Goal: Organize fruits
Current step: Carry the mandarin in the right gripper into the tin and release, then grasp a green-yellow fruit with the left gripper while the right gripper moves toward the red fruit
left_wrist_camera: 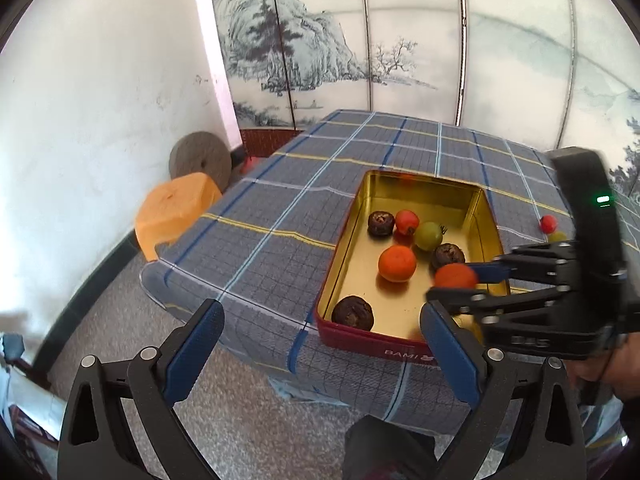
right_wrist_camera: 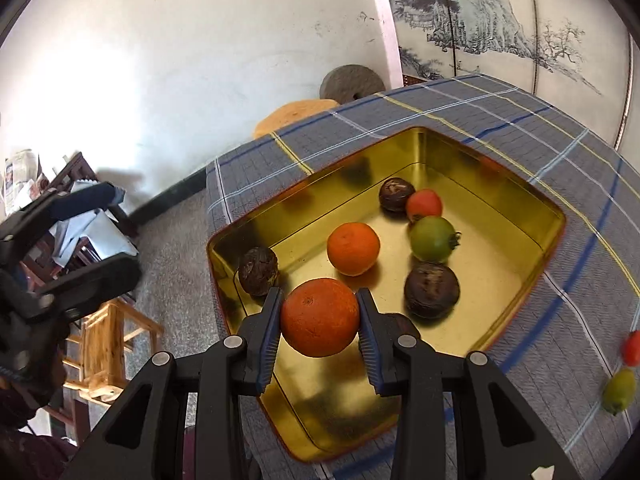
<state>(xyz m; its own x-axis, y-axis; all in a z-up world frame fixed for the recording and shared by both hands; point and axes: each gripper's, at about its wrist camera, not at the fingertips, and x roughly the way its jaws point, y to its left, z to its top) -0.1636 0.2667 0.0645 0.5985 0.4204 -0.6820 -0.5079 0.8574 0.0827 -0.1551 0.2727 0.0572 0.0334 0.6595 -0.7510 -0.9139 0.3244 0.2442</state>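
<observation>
A gold-lined tin [left_wrist_camera: 424,190] [right_wrist_camera: 424,148] with a red outside sits on the plaid tablecloth. Inside lie an orange [left_wrist_camera: 397,263] [right_wrist_camera: 353,248], a red tomato [left_wrist_camera: 407,222] [right_wrist_camera: 424,204], a green tomato [left_wrist_camera: 428,235] [right_wrist_camera: 434,239] and three dark brown fruits [left_wrist_camera: 353,311] [right_wrist_camera: 431,290]. My right gripper [right_wrist_camera: 320,320] [left_wrist_camera: 456,282] is shut on a second orange [right_wrist_camera: 319,317] [left_wrist_camera: 455,276], held above the tin's near end. My left gripper [left_wrist_camera: 322,348] stands open and empty, back over the table's near edge left of the tin. It shows at far left in the right wrist view [right_wrist_camera: 100,228].
A red tomato [left_wrist_camera: 548,224] [right_wrist_camera: 633,347] and a green one [left_wrist_camera: 557,236] [right_wrist_camera: 619,391] lie on the cloth [left_wrist_camera: 280,208] right of the tin. An orange stool [left_wrist_camera: 176,208], a round stone [left_wrist_camera: 200,160] and a wooden stool [right_wrist_camera: 108,344] stand on the floor. A painted screen [left_wrist_camera: 400,40] backs the table.
</observation>
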